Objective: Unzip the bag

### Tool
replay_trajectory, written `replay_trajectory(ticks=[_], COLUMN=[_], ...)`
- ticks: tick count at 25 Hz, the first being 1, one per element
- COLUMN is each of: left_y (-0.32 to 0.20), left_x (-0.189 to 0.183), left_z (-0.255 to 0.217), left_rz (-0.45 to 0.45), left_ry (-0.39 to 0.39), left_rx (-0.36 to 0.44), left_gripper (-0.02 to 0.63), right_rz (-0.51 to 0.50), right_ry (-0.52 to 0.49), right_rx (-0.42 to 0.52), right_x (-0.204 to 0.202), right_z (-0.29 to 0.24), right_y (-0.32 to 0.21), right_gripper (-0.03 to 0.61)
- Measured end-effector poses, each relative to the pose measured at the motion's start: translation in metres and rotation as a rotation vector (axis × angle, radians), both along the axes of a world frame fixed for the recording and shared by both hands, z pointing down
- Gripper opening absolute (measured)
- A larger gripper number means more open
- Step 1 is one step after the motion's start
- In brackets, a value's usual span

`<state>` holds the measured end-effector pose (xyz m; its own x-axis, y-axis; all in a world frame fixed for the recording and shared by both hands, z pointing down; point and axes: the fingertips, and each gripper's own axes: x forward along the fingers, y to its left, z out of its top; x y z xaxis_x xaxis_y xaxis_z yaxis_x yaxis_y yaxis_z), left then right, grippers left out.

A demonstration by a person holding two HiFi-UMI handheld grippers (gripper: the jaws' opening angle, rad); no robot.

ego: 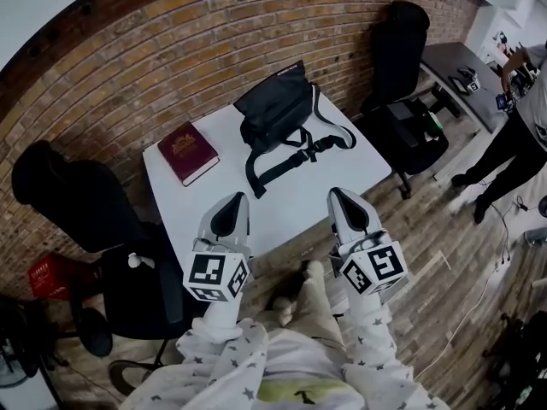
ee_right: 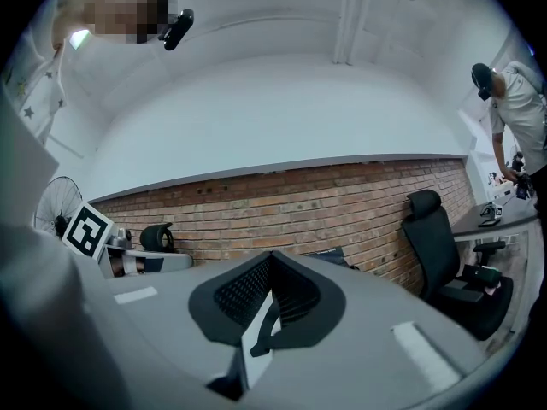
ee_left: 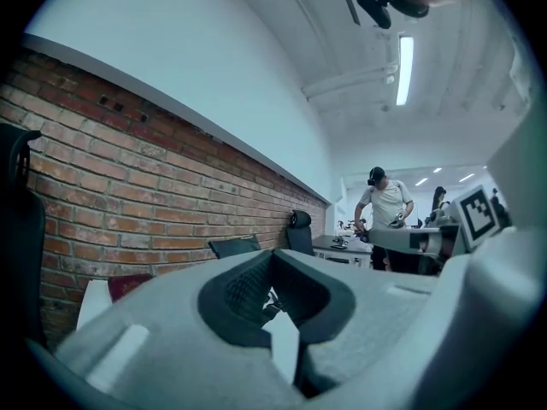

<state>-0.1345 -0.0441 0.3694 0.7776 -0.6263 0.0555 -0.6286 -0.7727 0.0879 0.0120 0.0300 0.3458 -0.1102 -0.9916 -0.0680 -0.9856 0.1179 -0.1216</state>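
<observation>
grippers both clenched and empty: left gripper (ego: 231,215) and right gripper (ego: 346,209) hover at the near edge of the table (ego: 291,203); the black bag (ego: 275,112) lies untouched at the far side, so unzipping looks unstarted

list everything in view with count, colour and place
table: 1, white, against the brick wall
bag: 1, black, far part of table
book: 1, dark red, table's left part
chairs: 2, black, one left of table, other at its far right corner
crate: 1, red, far left
other person: 1, dark trousers, at desk on right
left tool: 1, white, shut, empty, at table's near edge
right tool: 1, white, shut, empty, beside it
</observation>
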Motion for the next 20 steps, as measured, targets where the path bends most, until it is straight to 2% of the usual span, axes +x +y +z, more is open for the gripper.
replay_trajectory(ticks=[10, 20], left_y=[-0.065, -0.128], left_x=[0.032, 0.071], left_z=[0.009, 0.017], left_rz=[-0.099, -0.243], left_ry=[0.004, 0.012], left_rx=[-0.030, -0.079], left_gripper=[-0.005, -0.005], right_rz=[-0.083, -0.232], right_ry=[-0.019, -0.024], right_rx=[-0.001, -0.014], right_x=[0.044, 0.092], right_z=[0.003, 0.000], right_y=[-0.077, -0.165], right_gripper=[-0.003, -0.003])
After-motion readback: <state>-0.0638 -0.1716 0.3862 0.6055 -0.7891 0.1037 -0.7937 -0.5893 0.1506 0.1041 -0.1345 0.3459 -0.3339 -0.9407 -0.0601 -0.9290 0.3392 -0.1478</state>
